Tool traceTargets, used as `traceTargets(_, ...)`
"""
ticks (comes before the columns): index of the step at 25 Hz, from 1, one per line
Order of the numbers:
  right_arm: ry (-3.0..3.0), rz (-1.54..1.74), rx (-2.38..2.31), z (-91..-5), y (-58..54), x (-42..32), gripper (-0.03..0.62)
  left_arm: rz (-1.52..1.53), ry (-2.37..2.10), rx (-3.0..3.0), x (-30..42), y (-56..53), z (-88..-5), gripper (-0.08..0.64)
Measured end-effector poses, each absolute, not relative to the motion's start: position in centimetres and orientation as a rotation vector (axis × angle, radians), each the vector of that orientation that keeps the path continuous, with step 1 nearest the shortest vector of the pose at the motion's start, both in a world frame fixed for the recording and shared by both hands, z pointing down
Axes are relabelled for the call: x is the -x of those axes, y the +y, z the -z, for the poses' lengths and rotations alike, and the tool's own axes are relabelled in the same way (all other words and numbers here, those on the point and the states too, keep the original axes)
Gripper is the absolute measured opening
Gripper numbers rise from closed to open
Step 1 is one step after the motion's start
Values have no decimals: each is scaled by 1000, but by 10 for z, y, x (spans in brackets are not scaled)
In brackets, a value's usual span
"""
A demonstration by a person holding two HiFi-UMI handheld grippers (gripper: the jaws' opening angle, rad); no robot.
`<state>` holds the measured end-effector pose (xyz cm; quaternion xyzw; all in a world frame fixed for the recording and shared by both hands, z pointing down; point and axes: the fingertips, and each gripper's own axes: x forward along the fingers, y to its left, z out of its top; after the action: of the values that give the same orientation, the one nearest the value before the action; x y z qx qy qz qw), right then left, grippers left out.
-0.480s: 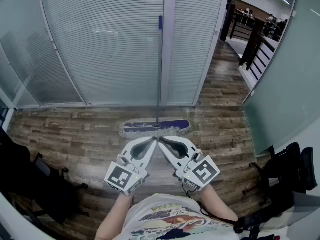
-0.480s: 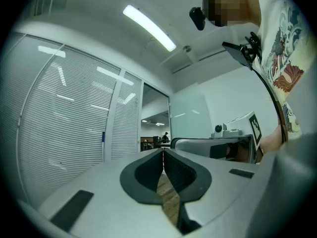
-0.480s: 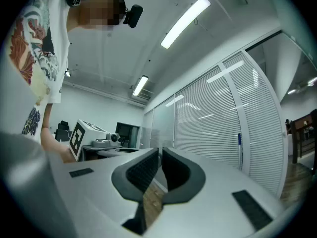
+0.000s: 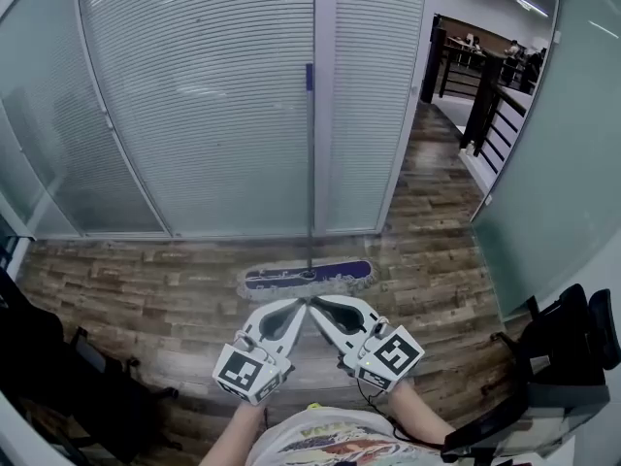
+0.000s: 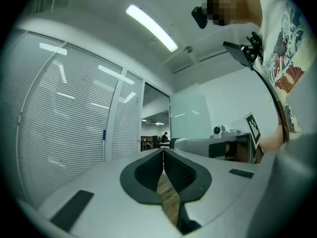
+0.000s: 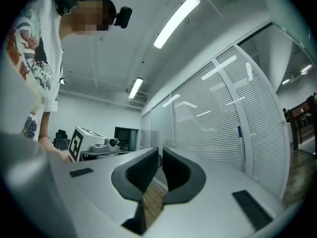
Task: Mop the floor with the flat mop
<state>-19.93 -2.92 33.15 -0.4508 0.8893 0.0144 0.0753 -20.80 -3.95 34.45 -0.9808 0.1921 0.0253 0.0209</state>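
The left gripper point(image 4: 297, 304) and right gripper point(image 4: 317, 303) have fingers together, empty. Ahead of them stands the flat mop point(image 4: 307, 279); its thin handle point(image 4: 310, 163) looks stiff, probably light: grip mid-shaft.

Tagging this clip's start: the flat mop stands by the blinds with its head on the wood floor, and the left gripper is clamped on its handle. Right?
Not clamped on it. The left gripper view shows the left gripper shut on nothing, jaws together. The flat mop does stand by the blinds, head on the wood floor, its handle untouched.
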Motion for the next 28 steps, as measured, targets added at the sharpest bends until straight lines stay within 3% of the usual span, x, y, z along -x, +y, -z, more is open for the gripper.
traceTargets(15,2734,-5,1413,-345,-63,225,40,-48,605,3080,231,-60,-369,14)
traceTargets(28,2705,118,1403,-367,-150,170,40,-10,655,3087,185,-148,-375,14)
